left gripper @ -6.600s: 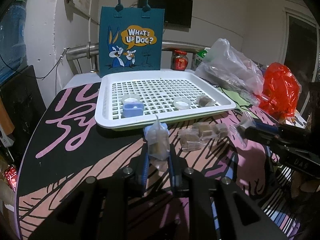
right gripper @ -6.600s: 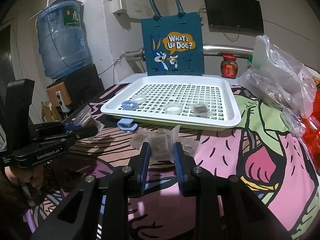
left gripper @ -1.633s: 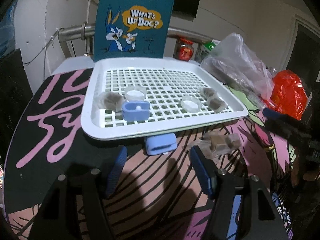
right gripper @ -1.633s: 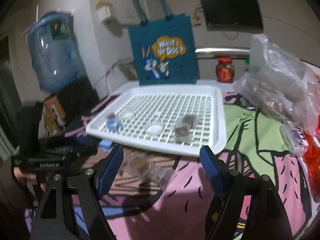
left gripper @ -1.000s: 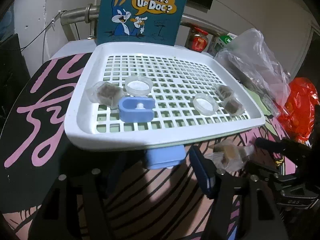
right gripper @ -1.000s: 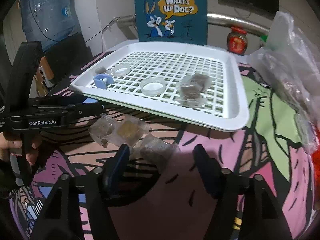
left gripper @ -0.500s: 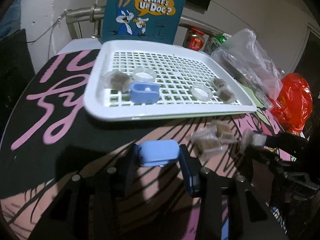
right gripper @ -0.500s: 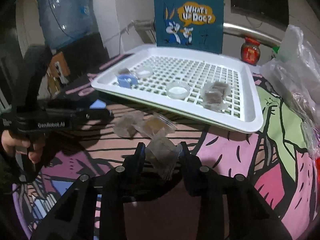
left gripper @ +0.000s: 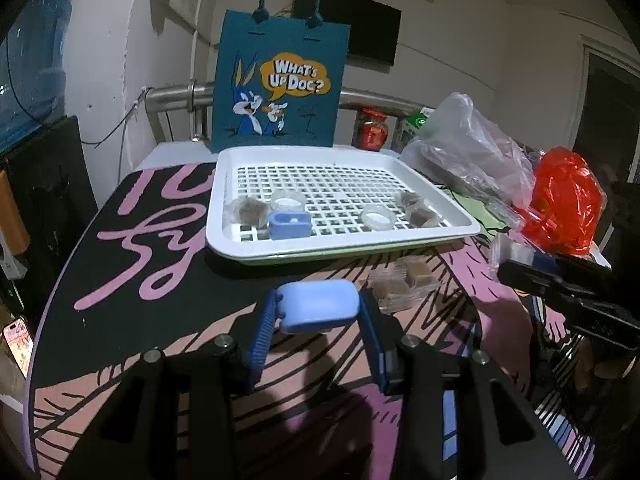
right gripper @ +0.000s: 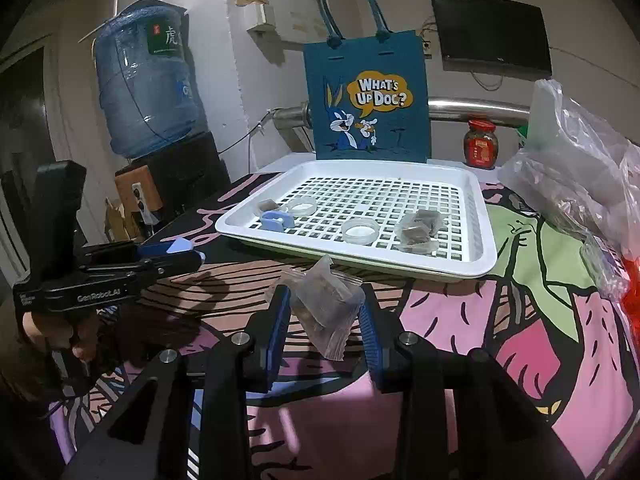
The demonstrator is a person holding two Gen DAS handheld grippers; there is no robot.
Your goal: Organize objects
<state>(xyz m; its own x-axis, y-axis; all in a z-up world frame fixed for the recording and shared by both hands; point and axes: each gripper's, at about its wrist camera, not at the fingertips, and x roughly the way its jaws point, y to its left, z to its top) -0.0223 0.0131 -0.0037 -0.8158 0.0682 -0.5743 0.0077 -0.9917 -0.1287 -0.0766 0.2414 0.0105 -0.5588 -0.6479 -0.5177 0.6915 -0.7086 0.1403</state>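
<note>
My left gripper is shut on a light blue plastic clip, held just above the patterned tablecloth in front of the white slotted tray. My right gripper is shut on a clear packet of brown cubes, lifted off the cloth near the tray's front rim. The tray holds another blue clip, two clear round lids, and several small packets. Two more packets lie on the cloth beside the left gripper.
A teal cartoon tote bag stands behind the tray. Clear plastic bags and a red bag crowd the right side, with a red-lidded jar behind. A water jug stands to the left, off the table.
Both grippers closed, the left on the blue clip and the right on a packet. Both then pulled back from the tray and rose, lifting what they hold off the cloth.
</note>
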